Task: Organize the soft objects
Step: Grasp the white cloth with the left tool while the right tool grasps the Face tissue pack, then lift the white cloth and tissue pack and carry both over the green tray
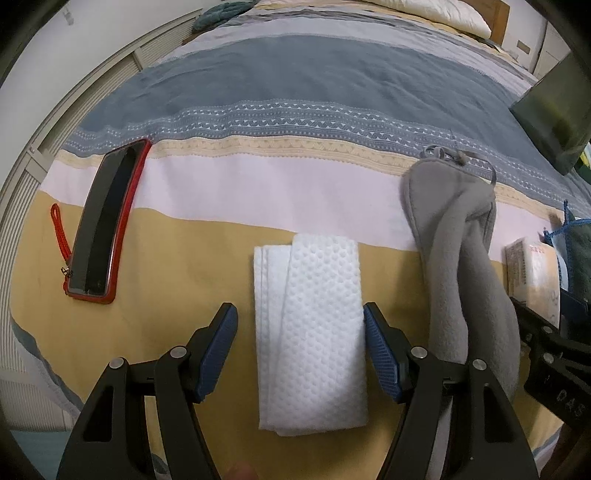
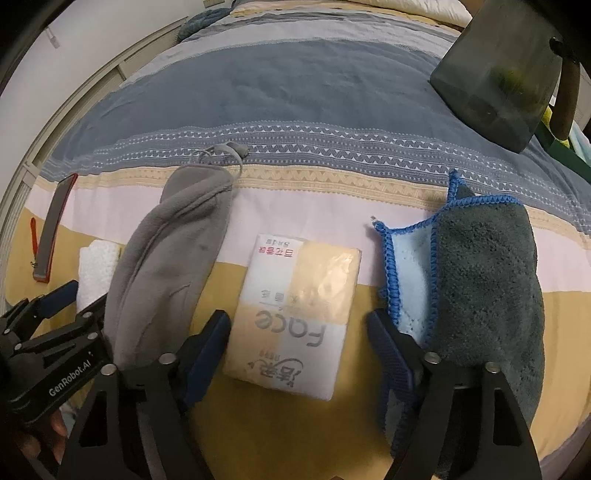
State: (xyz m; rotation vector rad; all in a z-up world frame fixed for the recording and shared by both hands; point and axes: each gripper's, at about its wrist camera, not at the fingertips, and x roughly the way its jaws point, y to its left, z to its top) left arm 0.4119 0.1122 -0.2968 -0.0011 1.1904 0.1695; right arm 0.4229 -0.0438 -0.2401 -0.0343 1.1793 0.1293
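Note:
A folded white dimpled towel [image 1: 314, 332] lies on the yellow band of the bedspread [image 1: 295, 92]. My left gripper [image 1: 299, 308] stands open astride it; the right pad [image 1: 373, 332] is at the towel's edge and the left pad stands clear of it. A soft pack of face tissues [image 2: 295, 314] lies between the open fingers of my right gripper [image 2: 297, 315], with a gap on both sides. A grey fleece pouch [image 2: 170, 266] lies left of the pack, and a dark grey cloth with blue stitching [image 2: 487, 295] lies to its right.
A phone in a red case [image 1: 103, 225] with a red strap lies at the left of the bed. A dark translucent bin [image 2: 498, 74] hangs over the bed at the upper right. A pillow [image 1: 436, 11] lies at the head of the bed. A wall runs along the left side.

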